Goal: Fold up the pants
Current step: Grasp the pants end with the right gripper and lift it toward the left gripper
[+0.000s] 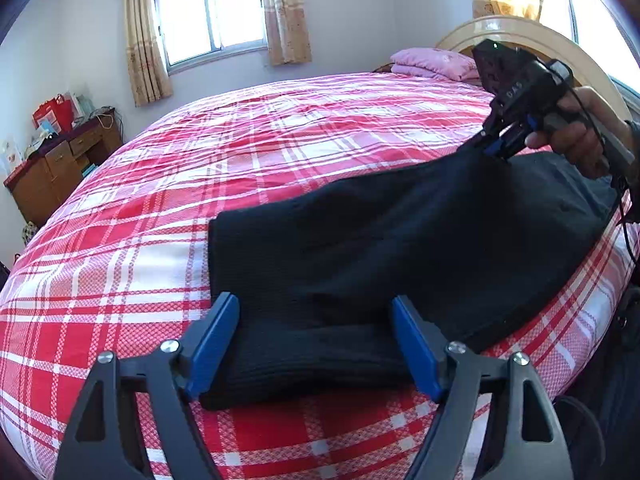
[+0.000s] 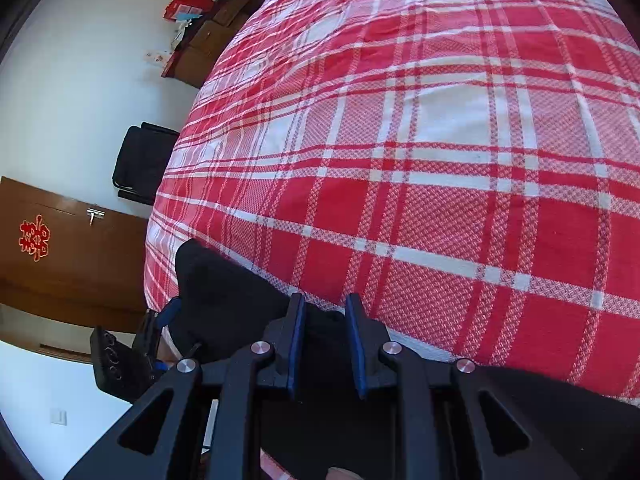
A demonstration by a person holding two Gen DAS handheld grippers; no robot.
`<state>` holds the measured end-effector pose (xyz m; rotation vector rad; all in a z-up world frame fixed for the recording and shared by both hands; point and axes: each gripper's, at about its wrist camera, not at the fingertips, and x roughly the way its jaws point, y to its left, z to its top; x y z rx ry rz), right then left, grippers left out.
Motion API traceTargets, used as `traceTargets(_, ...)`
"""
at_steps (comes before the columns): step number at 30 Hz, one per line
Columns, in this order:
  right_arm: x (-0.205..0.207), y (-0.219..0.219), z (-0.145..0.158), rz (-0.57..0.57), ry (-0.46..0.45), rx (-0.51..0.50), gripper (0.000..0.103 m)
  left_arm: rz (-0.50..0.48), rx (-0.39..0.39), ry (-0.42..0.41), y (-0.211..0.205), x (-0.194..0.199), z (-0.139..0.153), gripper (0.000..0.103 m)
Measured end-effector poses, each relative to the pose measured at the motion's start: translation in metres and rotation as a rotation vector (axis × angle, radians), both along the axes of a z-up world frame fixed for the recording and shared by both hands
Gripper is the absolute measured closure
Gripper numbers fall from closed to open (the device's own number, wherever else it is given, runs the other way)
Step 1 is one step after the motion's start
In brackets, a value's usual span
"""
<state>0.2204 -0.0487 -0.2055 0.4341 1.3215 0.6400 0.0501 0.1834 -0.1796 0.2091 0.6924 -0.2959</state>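
2 tools: left tool [image 1: 314,340] wide over black pants [image 1: 400,240]; right tool [image 2: 324,344] pinching pants, contact partly hidden.

On the bed [image 1: 160,208] lies 1 pair of black pants [image 1: 380,240], and 2 pink folded items [image 1: 436,64], stacked, sit at its far right corner by the headboard. 2 grippers show: the left gripper [image 1: 316,344] and the right gripper [image 2: 326,340], each with 2 blue-padded fingers. 1 wooden cabinet [image 1: 60,172] stands off the bed's far left corner. 2 windows show, the left window [image 1: 212,12] flanked by 2 curtains. 1 door [image 2: 68,264] carries 1 red paper ornament [image 2: 35,238].
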Motion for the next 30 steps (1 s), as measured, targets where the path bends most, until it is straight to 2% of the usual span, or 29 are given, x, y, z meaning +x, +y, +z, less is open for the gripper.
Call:
traceTargets(2,-0.002,0.0,0.004,0.005,-0.024,-0.014,0.1,-0.003,0.006,-0.001,0.0,-0.004,0.001,0.022)
traceTargets(8,0.001,-0.008,0.024,-0.059,-0.106,-0.038,0.102,-0.008,0.004,-0.003,0.001,-0.005,0.001,0.022)
traceTargets(15,0.002,-0.022,0.038,-0.1,-0.157,-0.067,0.103,-0.012,0.007,-0.003,0.001,-0.006,0.0,0.021)
traceTargets(18,0.006,-0.022,0.039,-0.095,-0.152,-0.062,0.103,-0.014,0.011,-0.005,0.0,-0.006,0.0,0.02)
traceTargets(22,0.006,-0.014,0.032,-0.021,-0.093,-0.012,0.102,-0.019,0.009,-0.002,0.002,-0.007,0.001,0.02)
traceTargets(25,0.003,-0.008,0.027,0.006,-0.082,-0.046,0.1,-0.025,0.027,0.002,0.003,-0.008,-0.001,0.02)
traceTargets(30,0.008,-0.003,0.012,0.0,-0.009,-0.016,0.1,-0.025,0.029,0.004,0.003,-0.008,-0.002,0.02)
